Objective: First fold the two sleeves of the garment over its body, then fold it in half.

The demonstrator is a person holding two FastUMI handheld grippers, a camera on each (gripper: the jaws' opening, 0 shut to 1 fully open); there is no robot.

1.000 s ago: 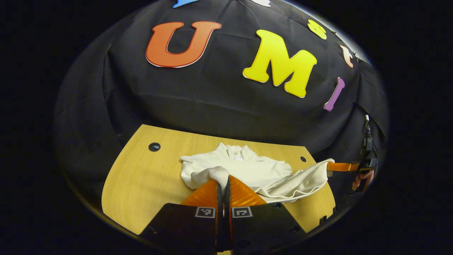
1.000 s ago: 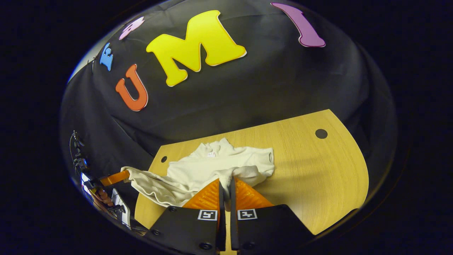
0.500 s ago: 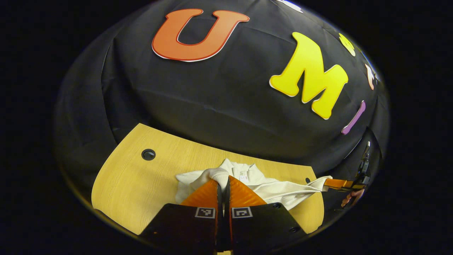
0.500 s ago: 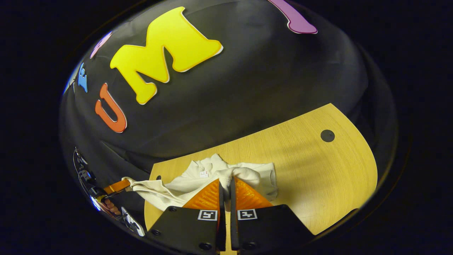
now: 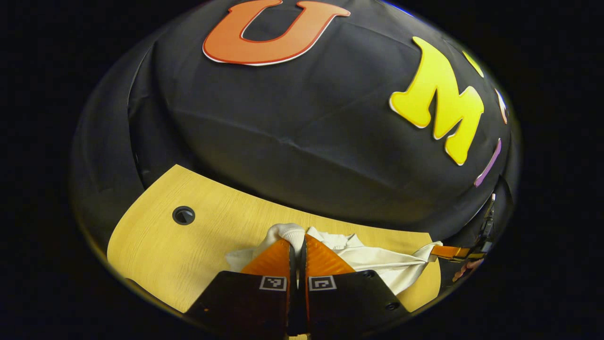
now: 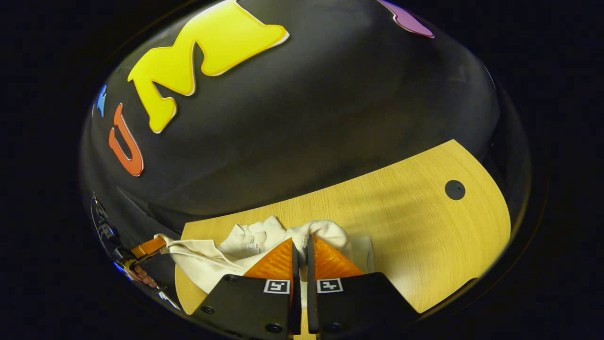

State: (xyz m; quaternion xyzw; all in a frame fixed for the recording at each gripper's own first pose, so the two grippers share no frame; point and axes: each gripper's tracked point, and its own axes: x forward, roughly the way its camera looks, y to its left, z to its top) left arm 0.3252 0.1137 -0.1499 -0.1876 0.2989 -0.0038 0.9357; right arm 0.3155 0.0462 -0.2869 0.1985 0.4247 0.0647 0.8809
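In your left gripper view, your left gripper (image 5: 297,241) pinches a bunched fold of the cream garment (image 5: 377,264), which lies on the wooden table (image 5: 188,250). In your right gripper view, your right gripper (image 6: 302,243) likewise pinches the garment (image 6: 203,262), its far corner stretched past the table (image 6: 424,236) edge.
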